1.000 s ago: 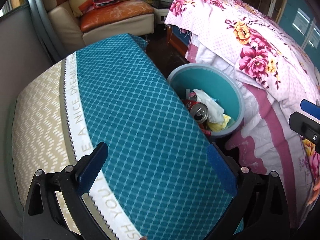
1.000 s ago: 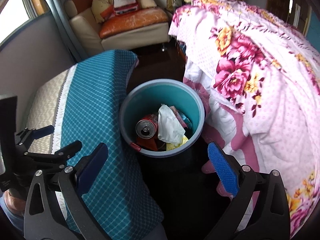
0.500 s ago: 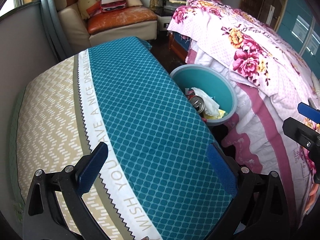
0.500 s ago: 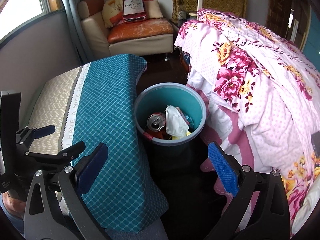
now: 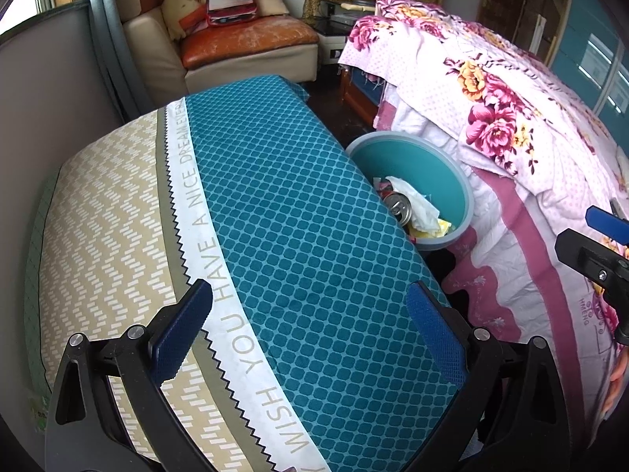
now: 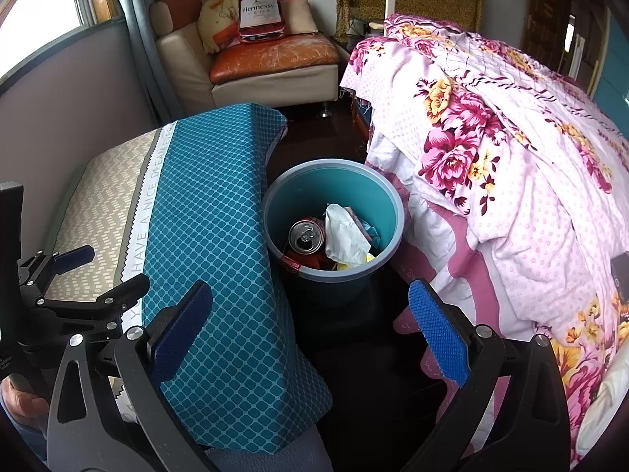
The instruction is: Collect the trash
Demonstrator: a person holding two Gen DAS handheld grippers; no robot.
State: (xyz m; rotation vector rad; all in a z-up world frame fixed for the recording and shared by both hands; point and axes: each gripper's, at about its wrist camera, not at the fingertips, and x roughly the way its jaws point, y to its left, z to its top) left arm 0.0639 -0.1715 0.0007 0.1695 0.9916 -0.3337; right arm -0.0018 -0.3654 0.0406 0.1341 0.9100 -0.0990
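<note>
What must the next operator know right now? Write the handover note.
Left tongs: open, empty, above the teal-covered table.
Right tongs: open, empty, facing the bin.
Bin stands on the floor between the table and the floral bed. It holds a drink can, white tissue and other scraps.
Done: that trash is in the bin.
Left: no loose trash shows in either view; check around before finishing.

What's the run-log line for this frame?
left gripper: open, empty | right gripper: open, empty | teal bin: soda can, tissue inside
</note>
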